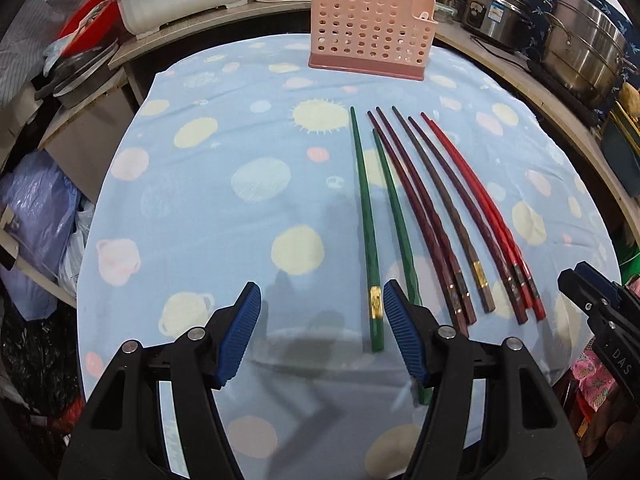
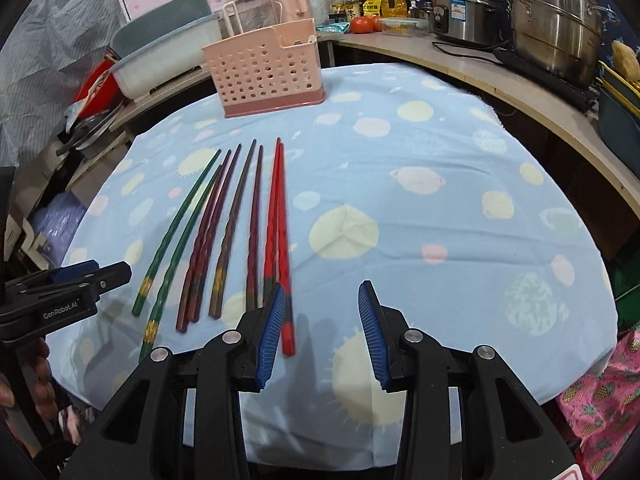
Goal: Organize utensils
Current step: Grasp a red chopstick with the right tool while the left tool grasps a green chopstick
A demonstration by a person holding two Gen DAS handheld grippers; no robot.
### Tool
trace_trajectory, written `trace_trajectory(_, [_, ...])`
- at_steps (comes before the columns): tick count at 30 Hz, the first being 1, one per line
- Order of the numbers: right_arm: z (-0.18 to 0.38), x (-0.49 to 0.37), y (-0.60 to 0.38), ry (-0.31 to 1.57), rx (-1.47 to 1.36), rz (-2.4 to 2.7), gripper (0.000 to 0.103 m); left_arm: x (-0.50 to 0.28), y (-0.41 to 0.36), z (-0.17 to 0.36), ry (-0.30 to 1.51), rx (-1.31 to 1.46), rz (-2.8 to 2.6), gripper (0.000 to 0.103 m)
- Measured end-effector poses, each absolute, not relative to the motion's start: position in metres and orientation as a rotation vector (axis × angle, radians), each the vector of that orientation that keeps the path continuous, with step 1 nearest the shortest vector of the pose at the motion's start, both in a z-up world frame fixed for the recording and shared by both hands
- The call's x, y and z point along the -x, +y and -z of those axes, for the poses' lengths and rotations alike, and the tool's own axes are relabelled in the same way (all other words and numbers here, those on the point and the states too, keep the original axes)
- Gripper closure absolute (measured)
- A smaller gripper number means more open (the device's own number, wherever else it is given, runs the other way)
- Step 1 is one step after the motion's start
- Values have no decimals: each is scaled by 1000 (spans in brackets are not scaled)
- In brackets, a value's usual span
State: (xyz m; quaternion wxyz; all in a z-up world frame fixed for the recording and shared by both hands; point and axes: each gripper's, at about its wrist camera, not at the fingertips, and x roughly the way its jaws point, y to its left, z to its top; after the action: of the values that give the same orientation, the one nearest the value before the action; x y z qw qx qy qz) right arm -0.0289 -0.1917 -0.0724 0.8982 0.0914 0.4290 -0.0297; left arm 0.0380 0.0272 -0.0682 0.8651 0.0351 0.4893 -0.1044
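The cloth (image 1: 224, 216) under both grippers is soft, matt fabric with a faint nap, printed with pale dots. The chopsticks (image 1: 424, 216) just ahead of the fingers are smooth and slightly glossy, lacquered wood or plastic, hard to tell which; several carry shiny gold bands near the thick end. The basket (image 1: 368, 36) farther ahead is matt pink plastic, perforated. The pads (image 1: 240, 336) are ribbed blue rubber on smooth black plastic arms with bright metal pins. The pots (image 2: 552, 20) far right of the right gripper (image 2: 322, 332) are brushed, gleaming steel.
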Motion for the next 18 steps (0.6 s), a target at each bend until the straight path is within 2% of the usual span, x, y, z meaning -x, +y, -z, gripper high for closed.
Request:
trace_trajectory(10, [88,37,-176,910,-167,26,68,-25,23,77,1023,-86,223,43])
trace_trajectory(18, [98,37,-181,926,-180,29,81,-25,17,86,1039,-93,233,47])
